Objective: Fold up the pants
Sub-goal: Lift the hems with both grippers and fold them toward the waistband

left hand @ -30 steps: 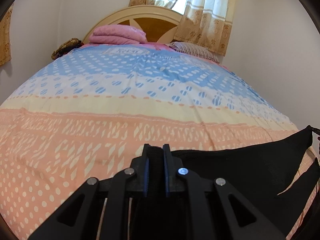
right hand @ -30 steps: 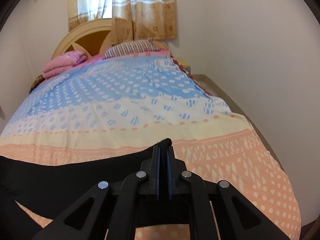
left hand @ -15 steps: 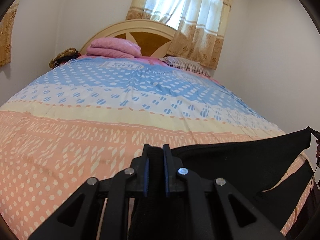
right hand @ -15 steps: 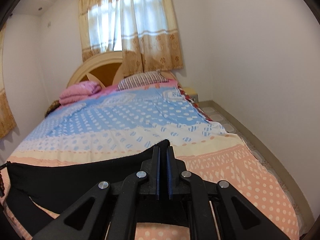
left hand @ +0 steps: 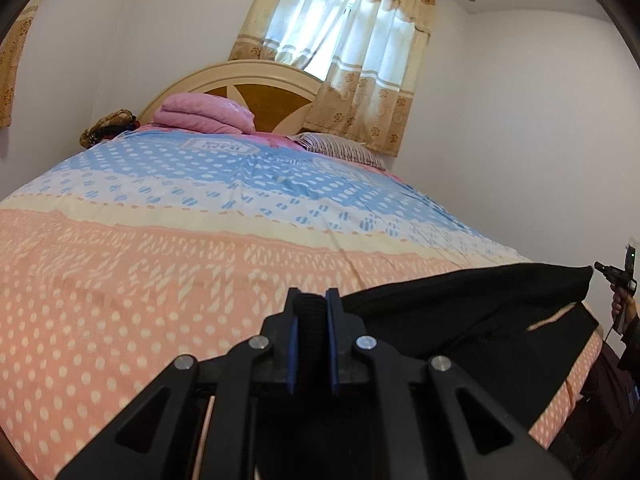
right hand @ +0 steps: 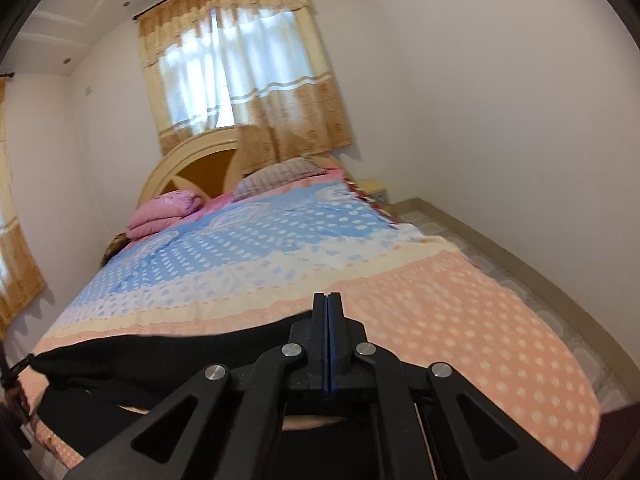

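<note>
1. Black pants (left hand: 472,320) stretched above the bed (left hand: 160,272) foot end.
2. Left gripper (left hand: 312,312) jaws clamp a pants fold.
3. Right gripper (right hand: 327,312) jaws fully closed; pants now beside them, previously pinched between.

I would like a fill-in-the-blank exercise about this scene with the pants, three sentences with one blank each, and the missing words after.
1. The pants stretched between the two tools are ____ in colour.
2. The folded blanket by the headboard is ____ in colour.
3. The left tool is shut on the ____.

Missing words: black; pink; pants
</note>
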`<state>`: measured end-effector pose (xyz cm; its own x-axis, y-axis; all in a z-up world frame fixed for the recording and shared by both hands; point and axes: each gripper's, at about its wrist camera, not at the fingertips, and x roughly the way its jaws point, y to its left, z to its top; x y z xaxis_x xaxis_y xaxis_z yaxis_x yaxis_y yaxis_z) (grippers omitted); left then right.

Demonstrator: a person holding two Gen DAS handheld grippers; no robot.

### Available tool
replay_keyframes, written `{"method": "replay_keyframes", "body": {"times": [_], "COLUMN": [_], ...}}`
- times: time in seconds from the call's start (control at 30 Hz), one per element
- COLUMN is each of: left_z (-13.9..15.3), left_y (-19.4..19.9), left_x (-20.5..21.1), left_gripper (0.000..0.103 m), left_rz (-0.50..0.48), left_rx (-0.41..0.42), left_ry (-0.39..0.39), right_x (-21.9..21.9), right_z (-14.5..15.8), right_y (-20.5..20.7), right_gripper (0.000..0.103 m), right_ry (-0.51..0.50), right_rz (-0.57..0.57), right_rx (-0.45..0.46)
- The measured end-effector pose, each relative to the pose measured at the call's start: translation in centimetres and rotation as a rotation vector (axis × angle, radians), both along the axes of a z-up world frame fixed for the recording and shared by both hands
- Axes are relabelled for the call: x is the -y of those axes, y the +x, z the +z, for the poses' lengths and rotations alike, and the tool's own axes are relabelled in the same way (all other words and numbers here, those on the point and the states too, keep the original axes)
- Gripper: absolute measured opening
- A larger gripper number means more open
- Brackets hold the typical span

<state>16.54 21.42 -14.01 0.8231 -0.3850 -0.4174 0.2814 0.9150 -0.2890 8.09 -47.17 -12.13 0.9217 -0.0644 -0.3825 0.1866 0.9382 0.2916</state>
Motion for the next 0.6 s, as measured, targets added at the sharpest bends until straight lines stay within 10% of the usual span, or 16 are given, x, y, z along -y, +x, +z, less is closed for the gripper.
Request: {"method": "replay_keyframes", "body": {"times": [0.5,0.6], "left_z": [-3.3,-3.5], "left_y": [-4.9,-4.9], "left_x": [1.3,1.3], "left_gripper": [0.012,0.012], "left_rz": [-0.072,-0.074], "left_rx": [0.007,0.005], "left_ry": [0.097,0.095], "right_x": [-1.4,-2.2], "right_z": [-3.8,-4.2], "right_y": [-1.7,-1.2], "right_gripper": [0.007,0.066], "right_ry": [0.139,0.178], "right_rz": [0.074,0.106], "right_rx": [-0.128,-0.152]}}
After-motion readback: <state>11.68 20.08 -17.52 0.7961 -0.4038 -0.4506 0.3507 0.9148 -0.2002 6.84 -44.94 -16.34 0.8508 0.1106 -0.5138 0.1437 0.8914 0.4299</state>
